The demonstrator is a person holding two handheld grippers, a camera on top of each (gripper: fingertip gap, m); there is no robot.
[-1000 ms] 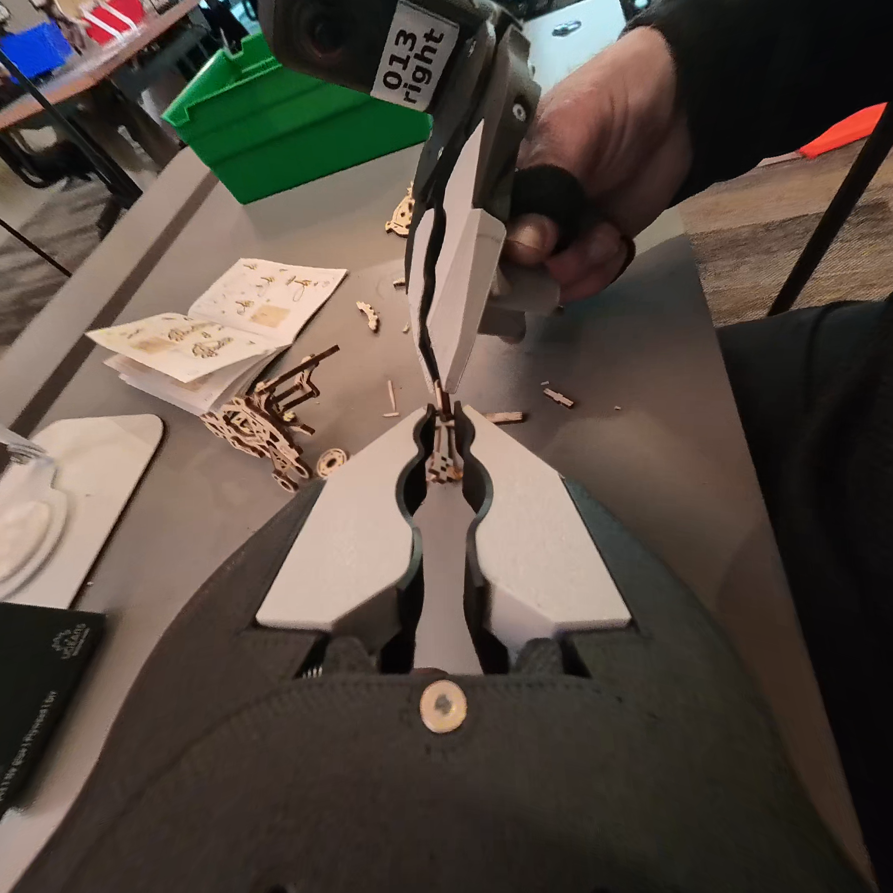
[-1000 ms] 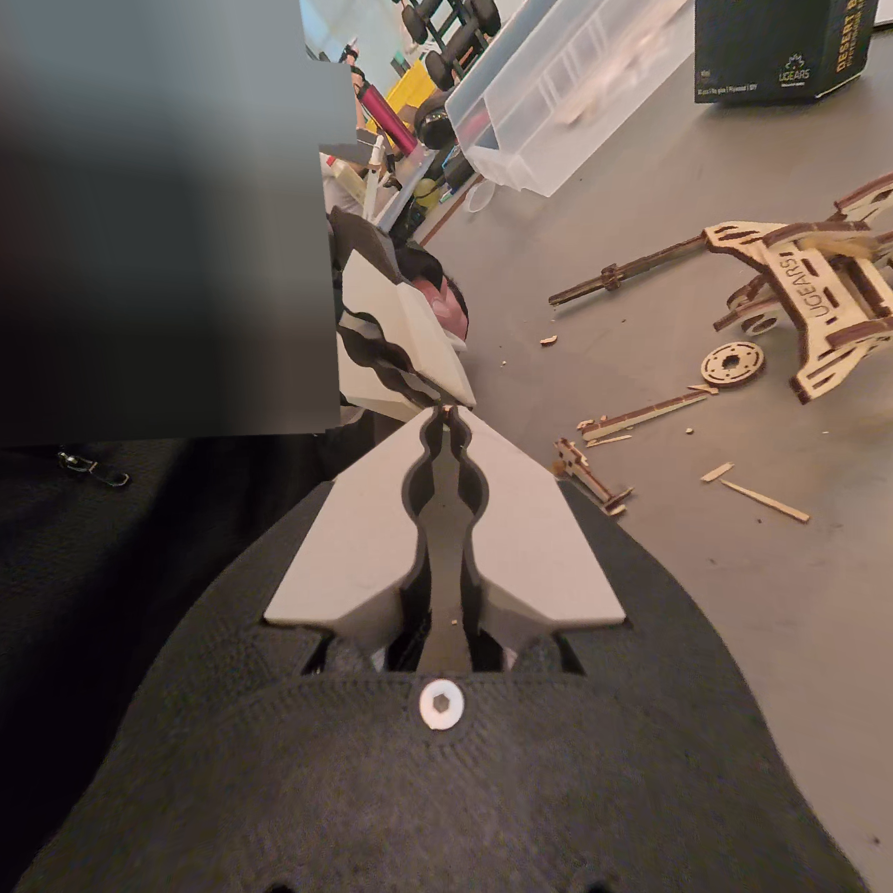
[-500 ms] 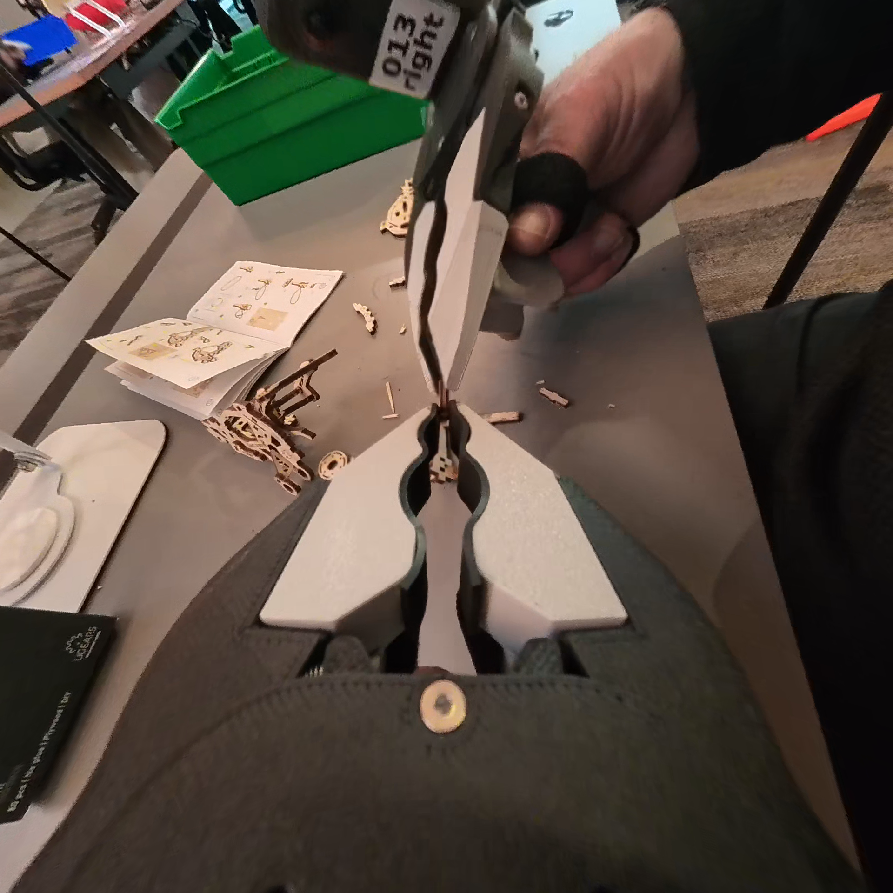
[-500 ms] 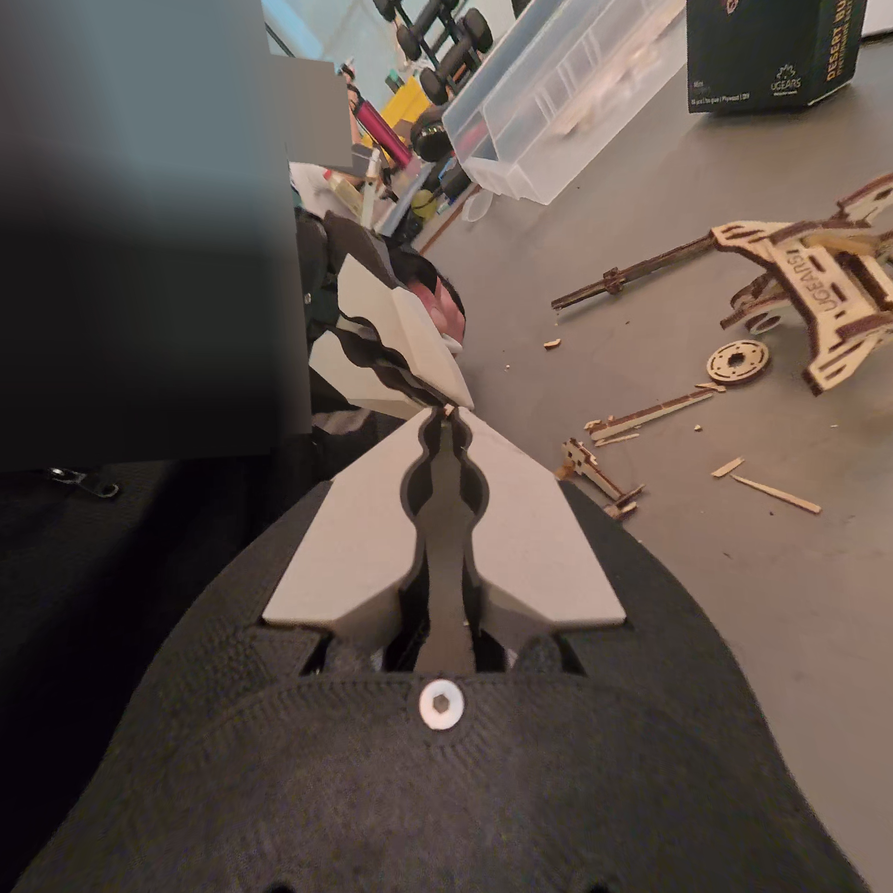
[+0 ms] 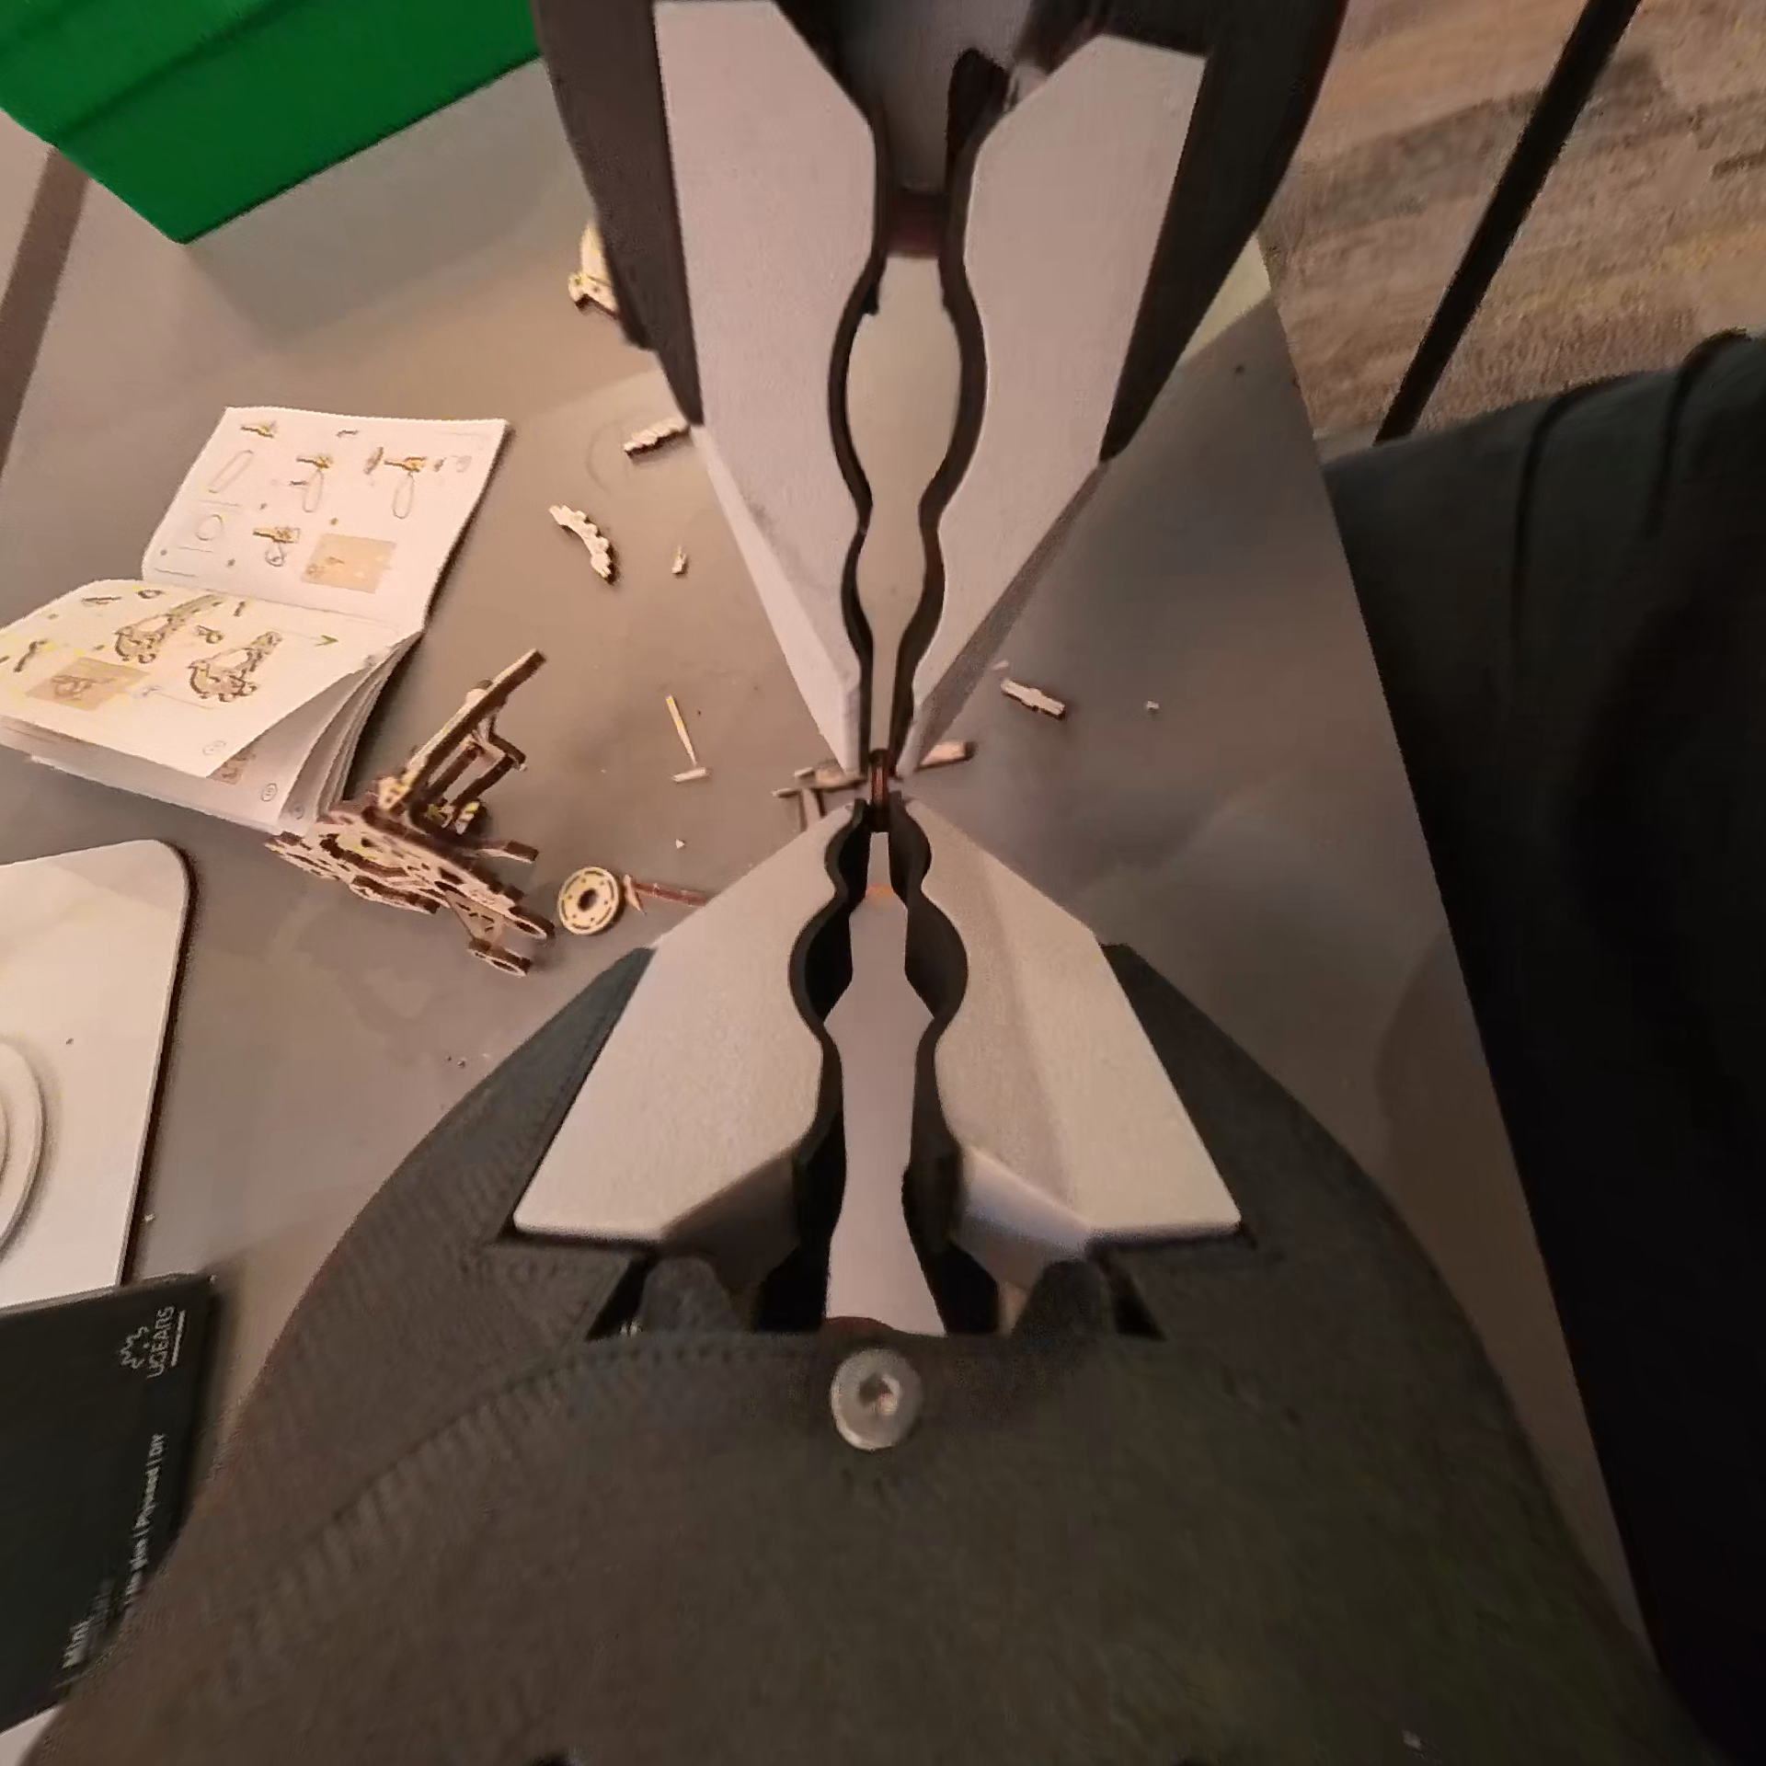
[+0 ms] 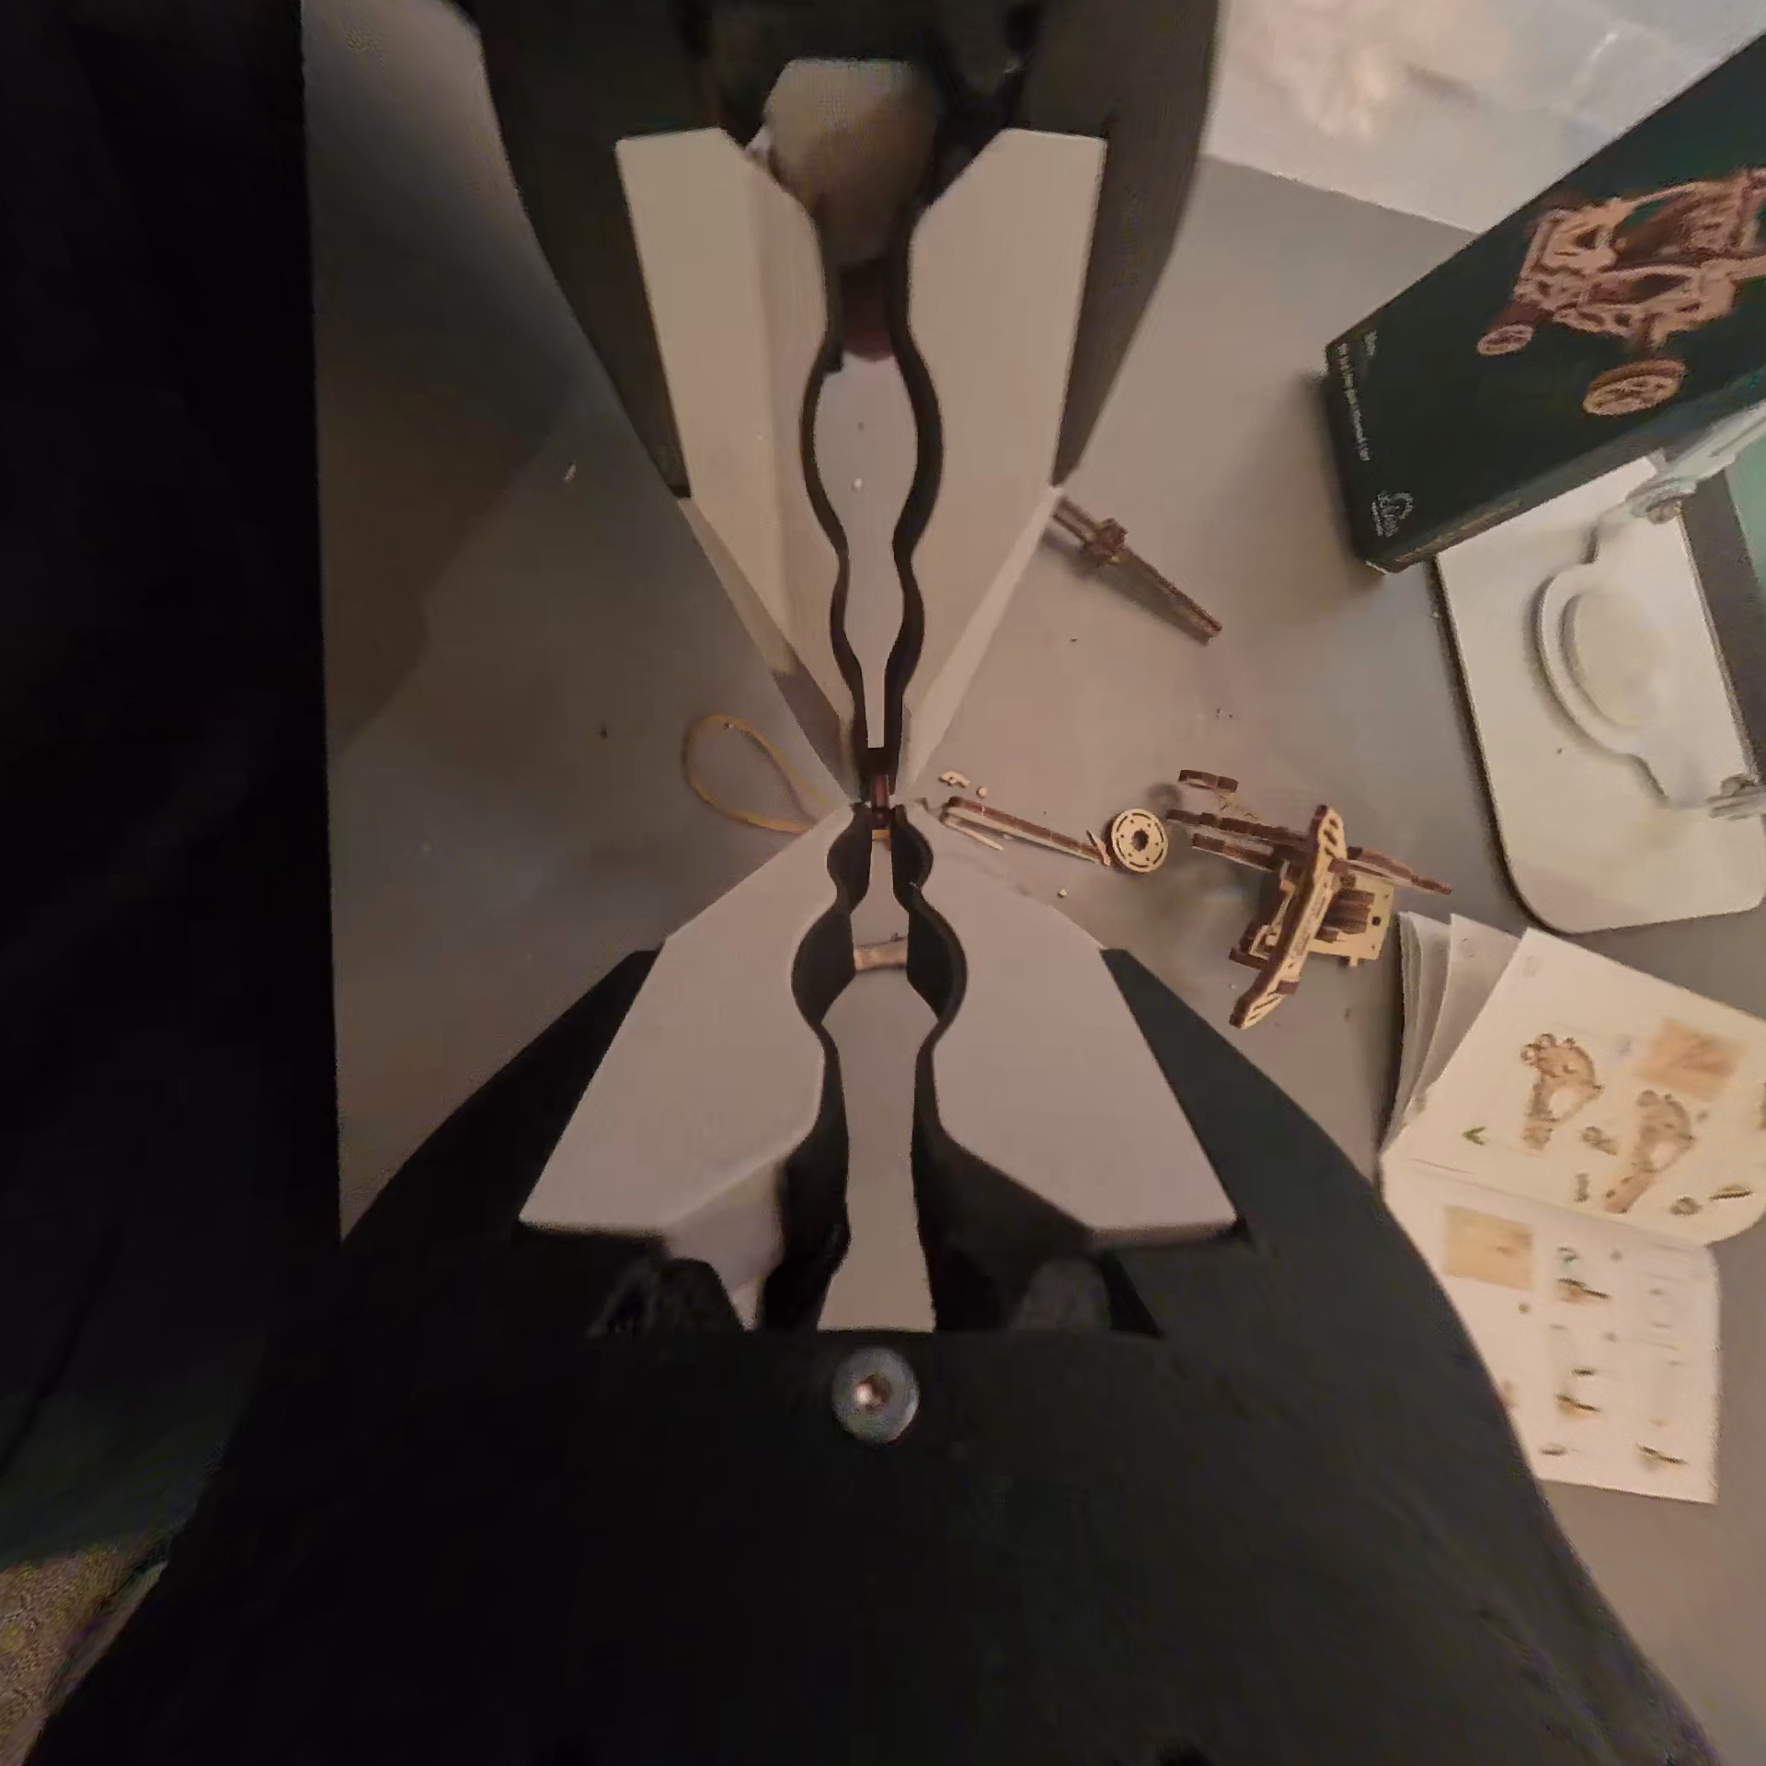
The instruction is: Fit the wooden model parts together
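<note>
I'm holding the two grippers tip to tip above the grey counter (image 5: pixel 1175 860), and a tiny wooden piece (image 5: pixel 877 789) is bridging the gap between them. My left gripper (image 5: pixel 874 824) is pinching its near end with the fingers closed down at the very tips, and the right gripper (image 6: pixel 877 829) is doing the same from the other side; in the right wrist view the piece (image 6: pixel 875 789) is showing as a thin dark sliver, too small for me to tell whether it is one part or two being pushed together. Judging by looks, it is thin laser-cut plywood: very light, stiff, and brittle at the tabs, so I'm thinking a straight push along its length, no twisting, and a grip close to the joint at the tips only. It could pop out sideways if the tips are misaligned. Below, the half-built model (image 5: pixel 420 841) is lying near the open booklet (image 5: pixel 239 612), with a loose wheel disc (image 5: pixel 587 900) just beside it and small wooden scraps (image 5: pixel 686 736) scattered around. A rubber band (image 6: pixel 750 772) is lying on the counter under the tips, and the dark box (image 6: pixel 1567 315) and a white board (image 6: pixel 1615 726) are sitting well apart. Nothing is blocking the push itself; the green bin (image 5: pixel 220 96) is far off.
</note>
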